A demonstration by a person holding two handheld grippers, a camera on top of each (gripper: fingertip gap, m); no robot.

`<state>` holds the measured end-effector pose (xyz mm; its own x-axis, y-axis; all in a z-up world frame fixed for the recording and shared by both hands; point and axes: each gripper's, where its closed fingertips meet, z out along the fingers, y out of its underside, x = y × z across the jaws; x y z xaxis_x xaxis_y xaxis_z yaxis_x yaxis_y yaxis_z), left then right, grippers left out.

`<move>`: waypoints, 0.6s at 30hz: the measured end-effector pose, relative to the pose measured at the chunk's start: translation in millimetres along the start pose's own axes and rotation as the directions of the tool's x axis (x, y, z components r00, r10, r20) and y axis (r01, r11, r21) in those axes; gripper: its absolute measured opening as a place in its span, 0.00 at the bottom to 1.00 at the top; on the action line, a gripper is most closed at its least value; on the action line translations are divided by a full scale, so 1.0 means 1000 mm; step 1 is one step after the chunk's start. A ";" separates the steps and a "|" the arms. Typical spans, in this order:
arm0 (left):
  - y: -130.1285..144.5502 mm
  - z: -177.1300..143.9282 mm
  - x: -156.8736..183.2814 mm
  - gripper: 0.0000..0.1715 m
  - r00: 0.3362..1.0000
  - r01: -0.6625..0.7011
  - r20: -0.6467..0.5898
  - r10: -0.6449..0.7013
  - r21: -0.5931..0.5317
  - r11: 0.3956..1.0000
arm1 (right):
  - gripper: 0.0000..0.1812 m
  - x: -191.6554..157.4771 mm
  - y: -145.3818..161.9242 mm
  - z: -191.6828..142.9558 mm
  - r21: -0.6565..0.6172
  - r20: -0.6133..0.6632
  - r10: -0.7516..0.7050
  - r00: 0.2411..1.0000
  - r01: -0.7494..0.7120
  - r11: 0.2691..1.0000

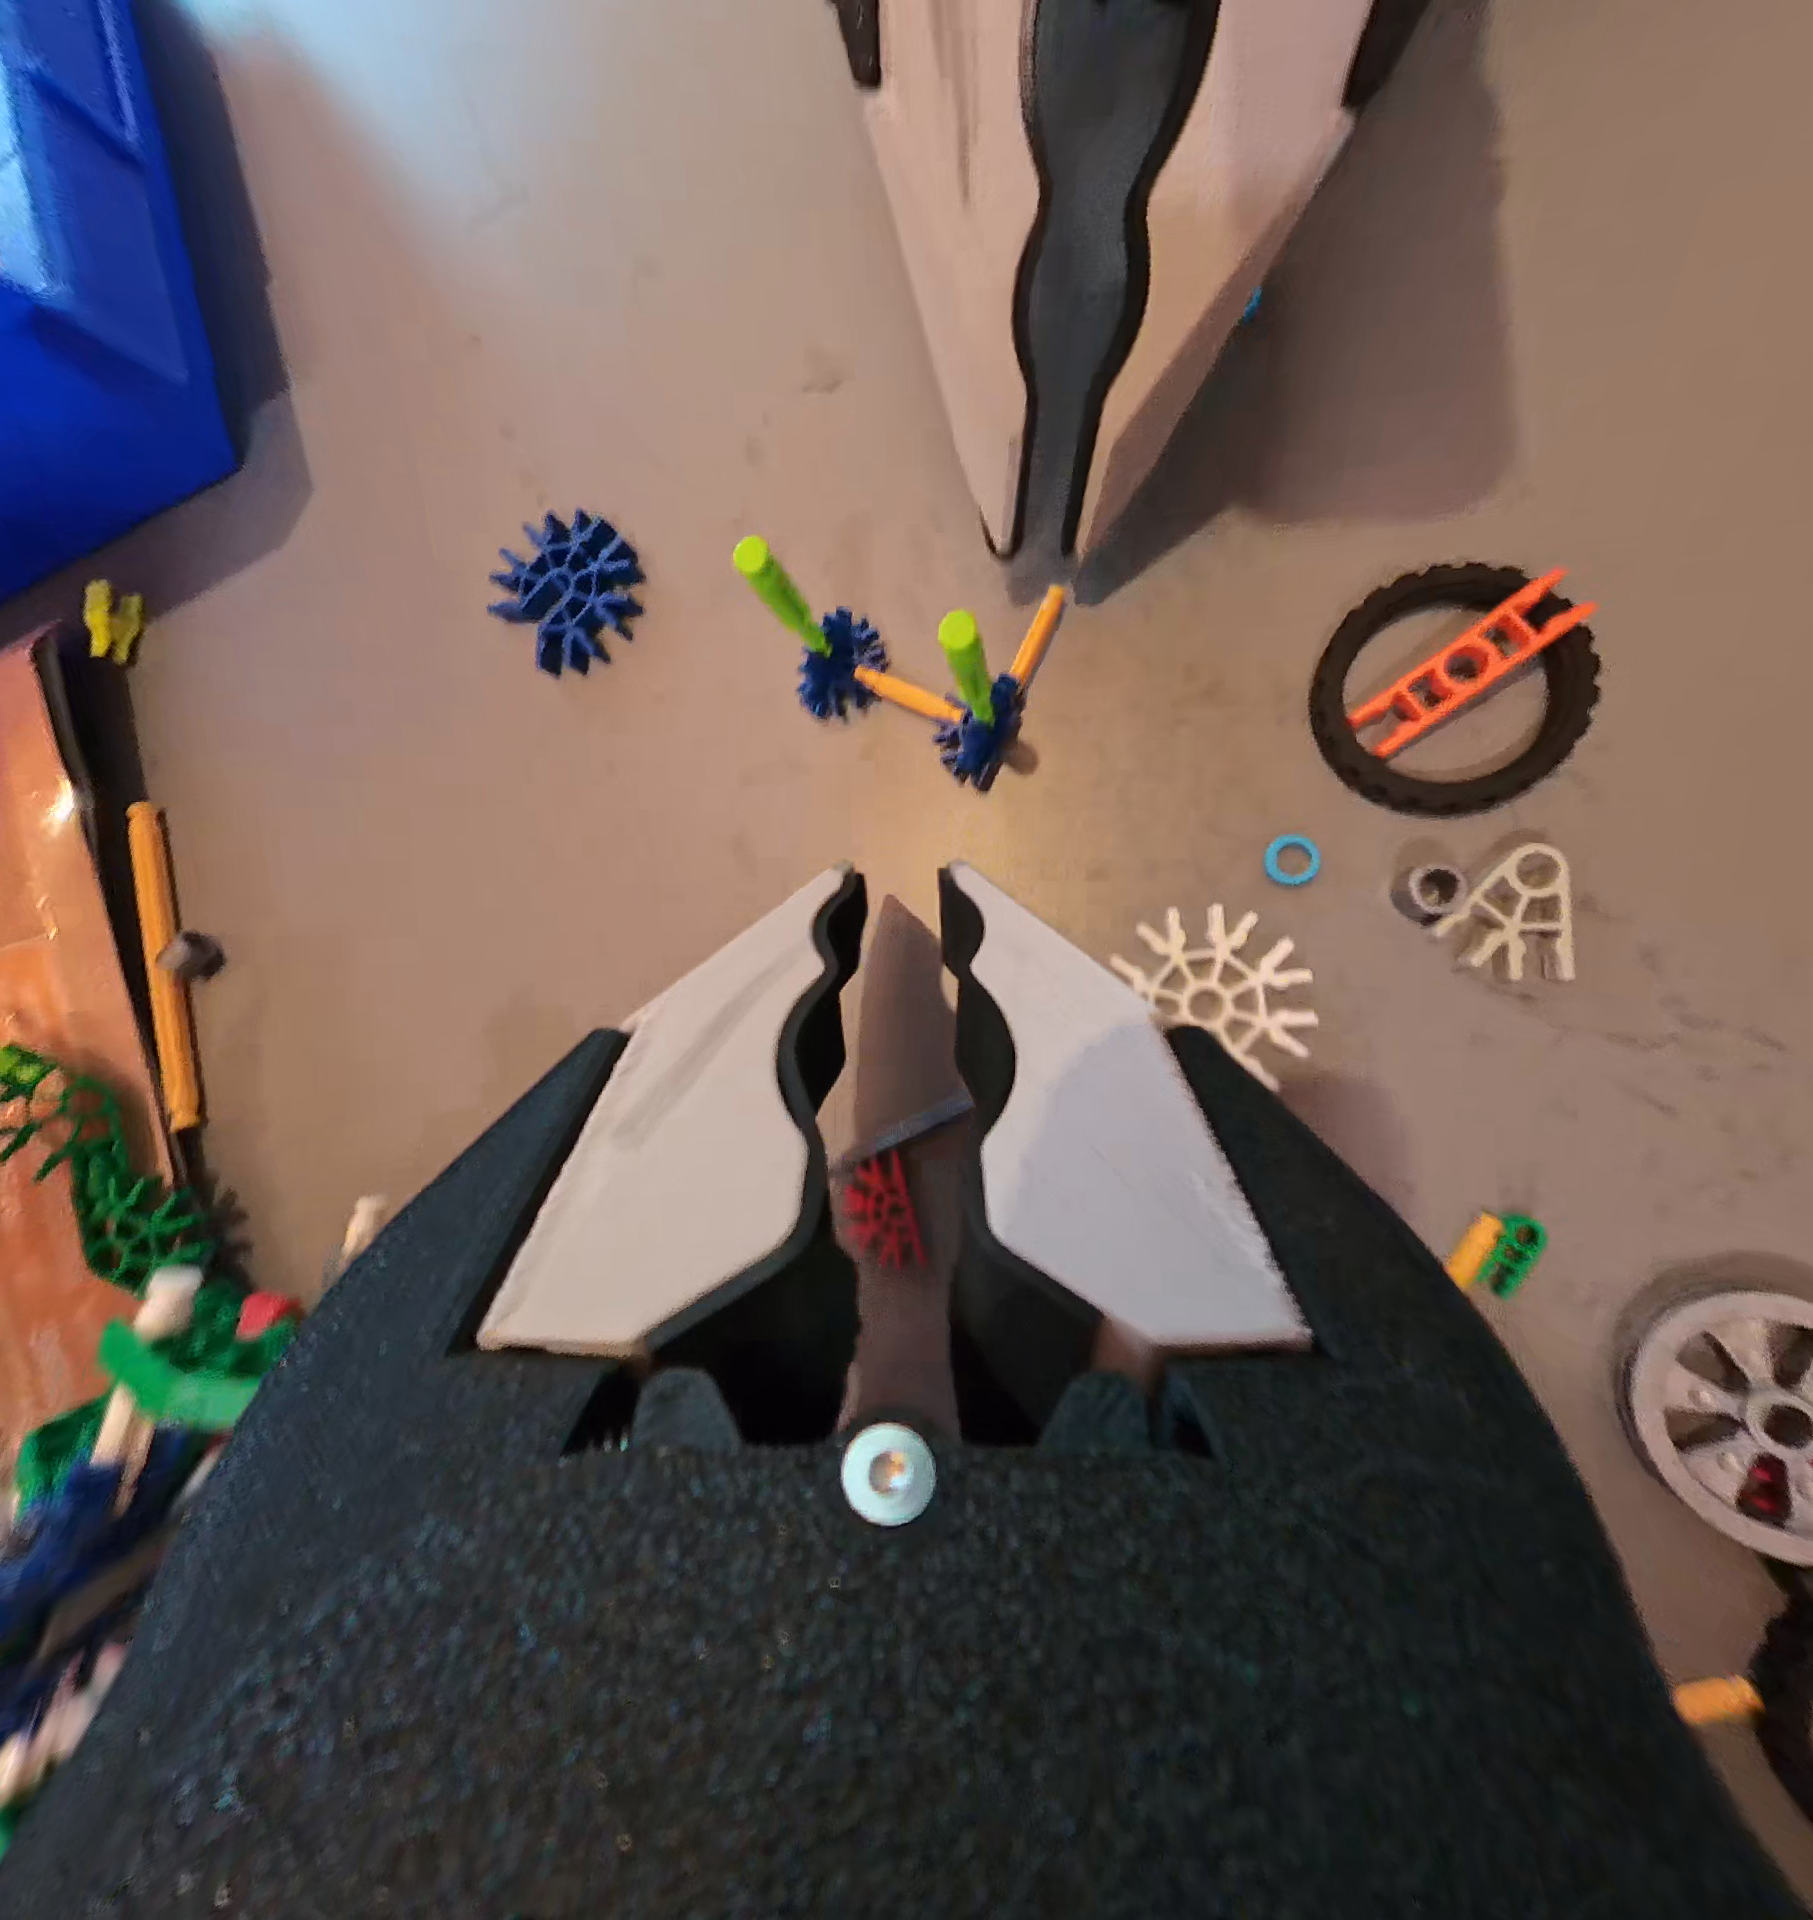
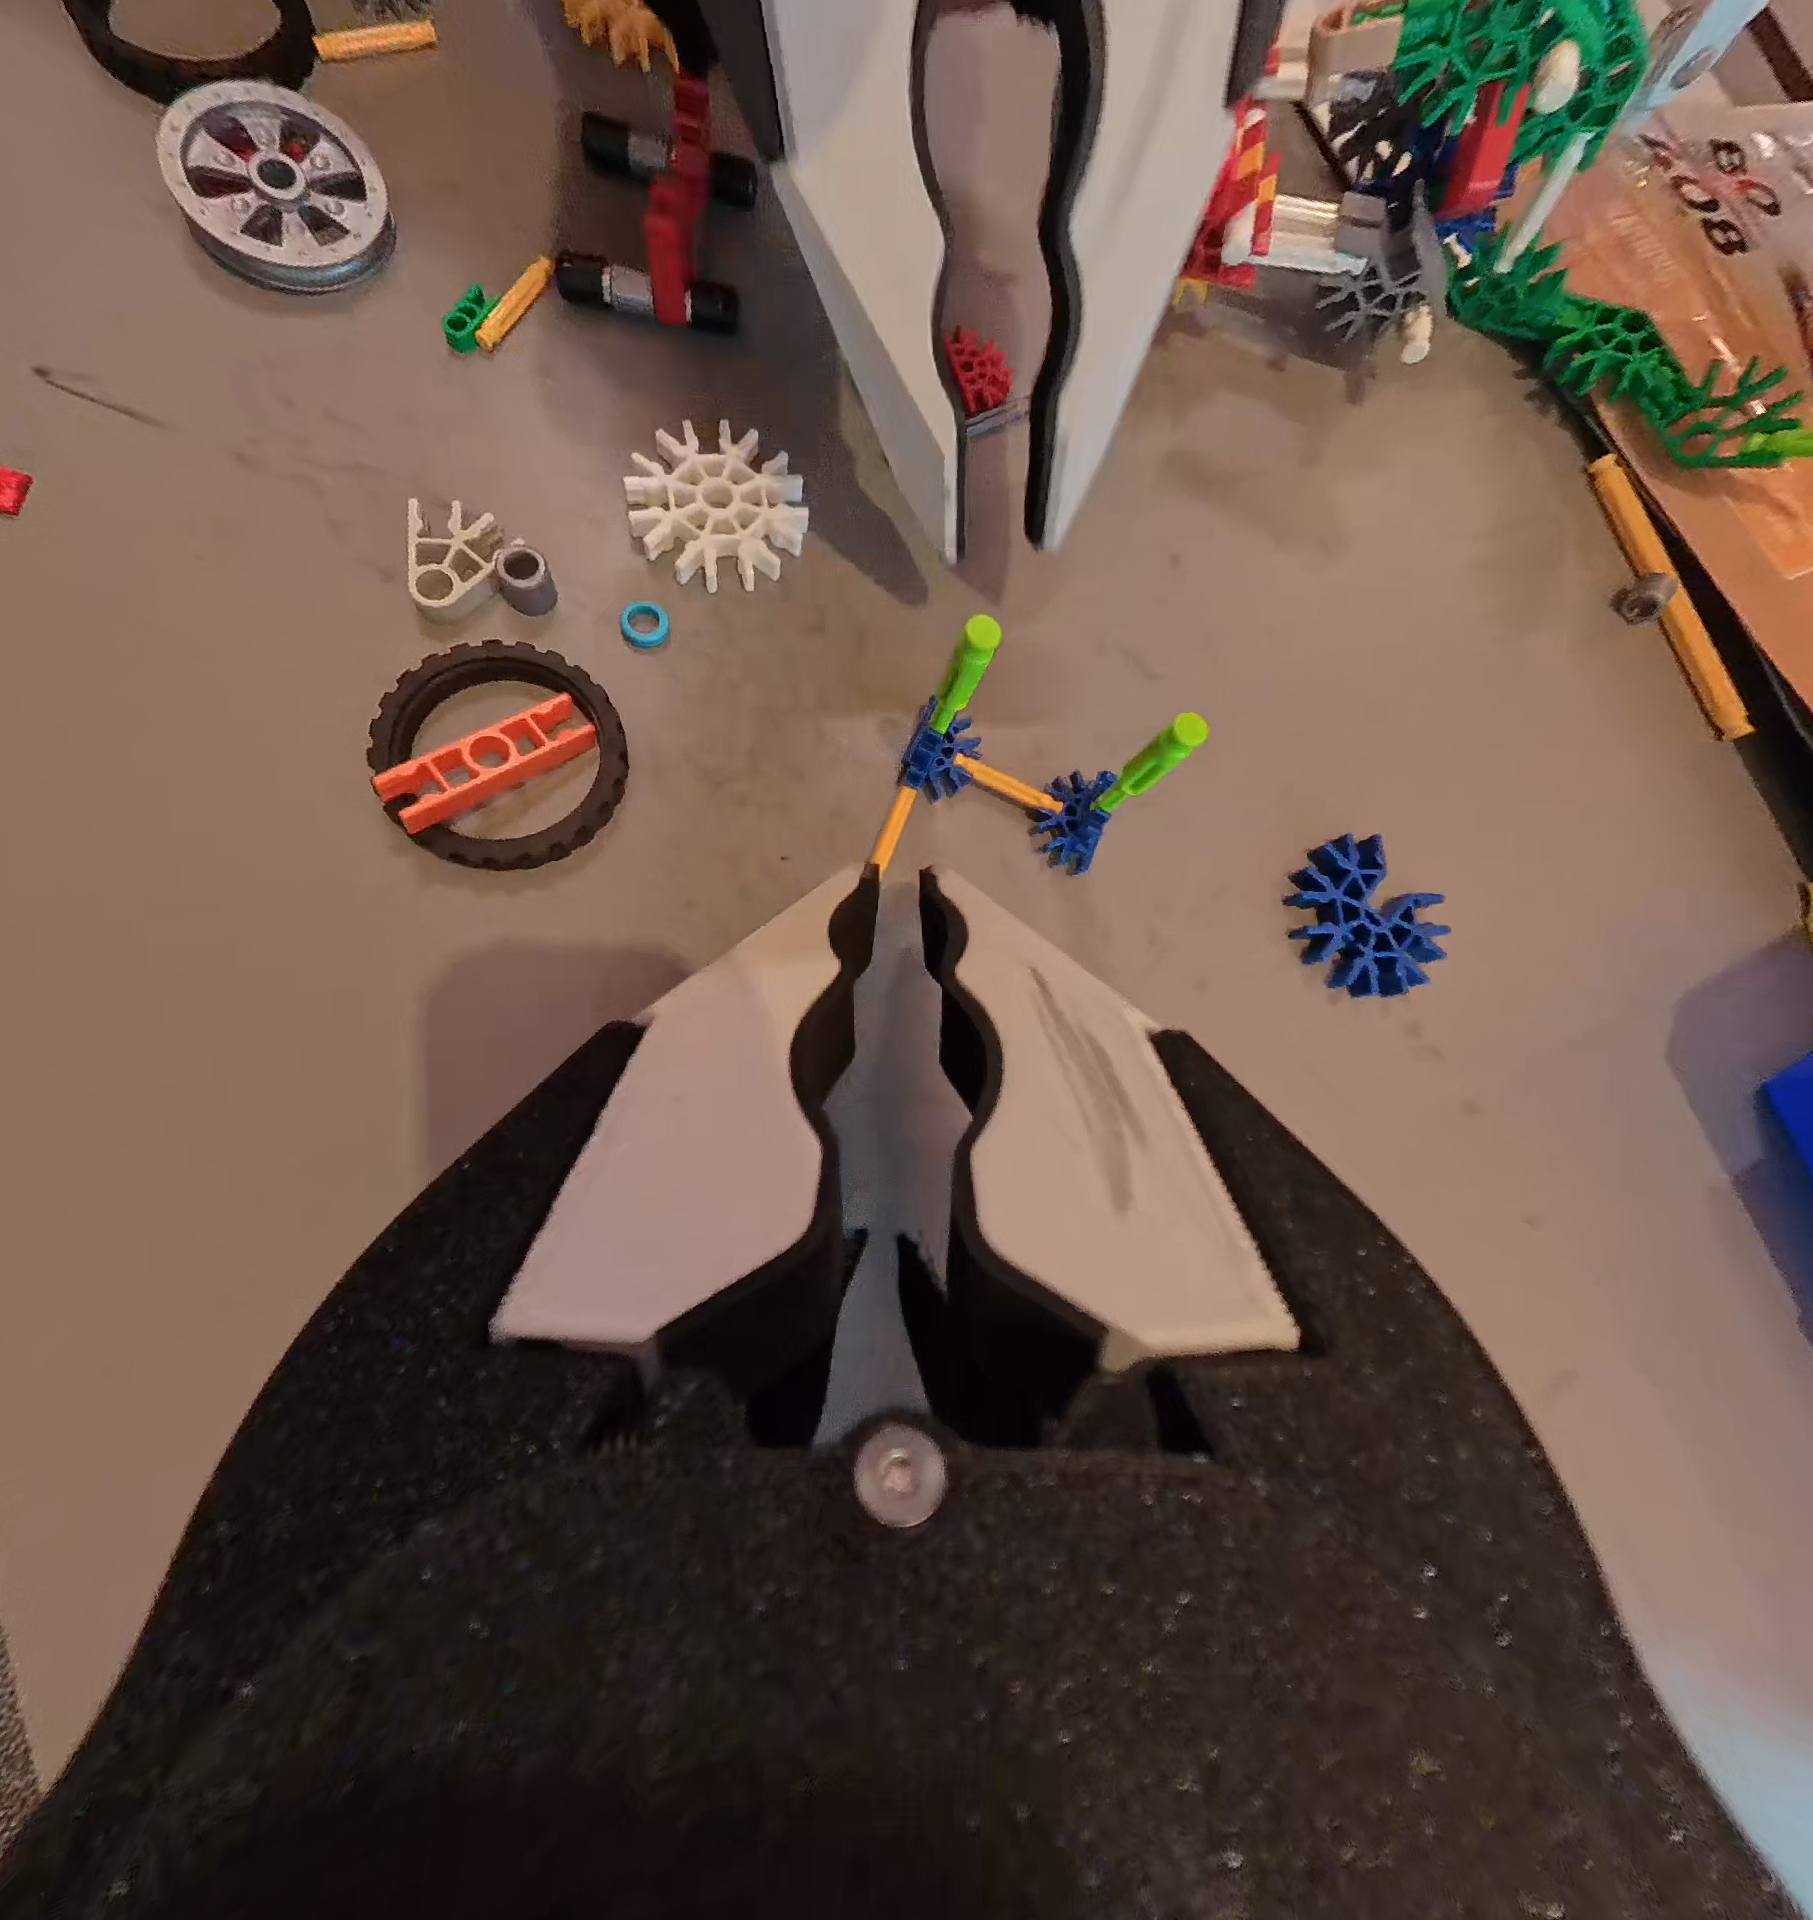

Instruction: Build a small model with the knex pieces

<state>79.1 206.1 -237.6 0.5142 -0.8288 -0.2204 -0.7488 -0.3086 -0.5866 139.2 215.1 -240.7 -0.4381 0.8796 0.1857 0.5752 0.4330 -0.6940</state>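
A small assembly (image 1: 969, 727) of two blue connectors, two upright green rods and orange rods lies on the grey table (image 1: 569, 935); it also shows in the right wrist view (image 2: 938, 758). My right gripper (image 2: 897, 883) has its jaws a narrow gap apart, and the free end of one orange rod (image 2: 894, 821) reaches its left fingertip without being clamped. My left gripper (image 1: 897, 883) hovers just short of the assembly and is shut on a red connector (image 1: 881, 1210) with a thin rod on it, deep between its pads. The red connector also shows in the right wrist view (image 2: 975, 374).
A loose blue connector (image 1: 566, 592), a black tyre (image 1: 1343, 665) with an orange piece inside, a white snowflake connector (image 1: 1214, 992), a small blue ring (image 1: 1293, 860) and a grey wheel (image 1: 1754, 1429) lie around. A blue box (image 1: 60, 312) and a green model (image 2: 1504, 104) stand at the table's side. Spacing between my two grippers at the tips: around 7 cm.
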 end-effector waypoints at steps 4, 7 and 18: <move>0.008 -0.032 0.004 0.07 0.999 0.019 0.035 -0.018 -0.023 1.000 | 0.04 -0.005 -0.006 -0.007 0.014 -0.012 -0.019 1.000 0.019 1.000; 0.013 -0.054 0.022 0.06 0.999 0.035 0.021 -0.034 -0.041 0.999 | 0.05 -0.014 -0.014 -0.009 0.029 -0.013 -0.045 0.999 0.046 0.999; 0.044 -0.055 0.092 0.01 0.992 -0.061 -0.116 0.041 -0.170 0.984 | 0.05 -0.027 -0.020 -0.011 0.066 -0.007 -0.061 0.998 0.061 0.996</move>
<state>70.8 90.5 -240.8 0.4309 -0.8894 -0.1523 -0.8387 -0.3325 -0.4312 147.3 184.4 -223.9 -0.4674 0.8530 0.2323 0.5001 0.4718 -0.7261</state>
